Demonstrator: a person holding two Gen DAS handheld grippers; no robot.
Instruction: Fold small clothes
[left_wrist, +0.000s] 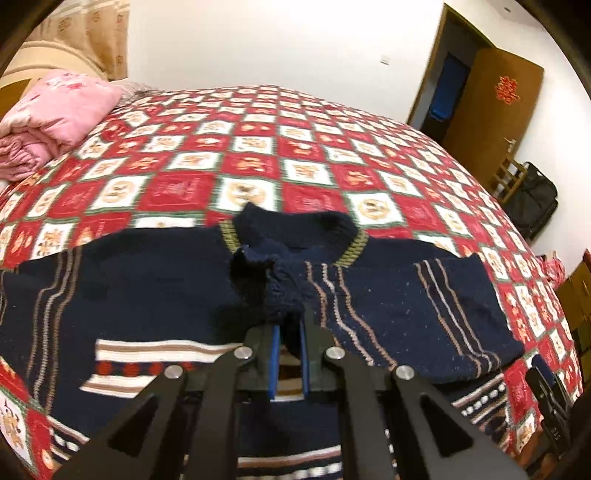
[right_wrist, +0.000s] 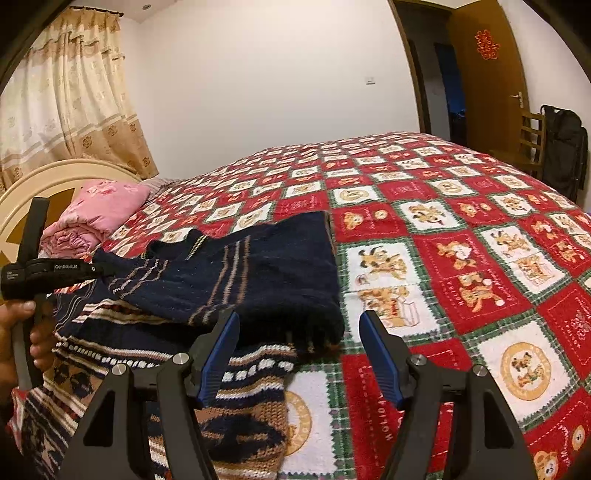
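Observation:
A navy knitted sweater (left_wrist: 388, 302) with tan and white stripes lies on the red-and-white checked bedspread (left_wrist: 295, 147). My left gripper (left_wrist: 288, 325) is shut on a bunched navy cuff of the sweater (left_wrist: 273, 280), held over the chest just below the collar (left_wrist: 295, 229). In the right wrist view the sweater (right_wrist: 258, 273) lies left of centre with one sleeve folded across it. My right gripper (right_wrist: 299, 332) is open and empty, its fingers astride the sweater's right edge. The left gripper (right_wrist: 48, 273) and the hand holding it show at the far left.
A folded pink quilt (left_wrist: 55, 114) lies at the head of the bed by the cream headboard (right_wrist: 55, 181). A brown door (left_wrist: 491, 103), a wooden chair (right_wrist: 532, 140) and a black bag (left_wrist: 535, 199) stand beyond the bed on the right.

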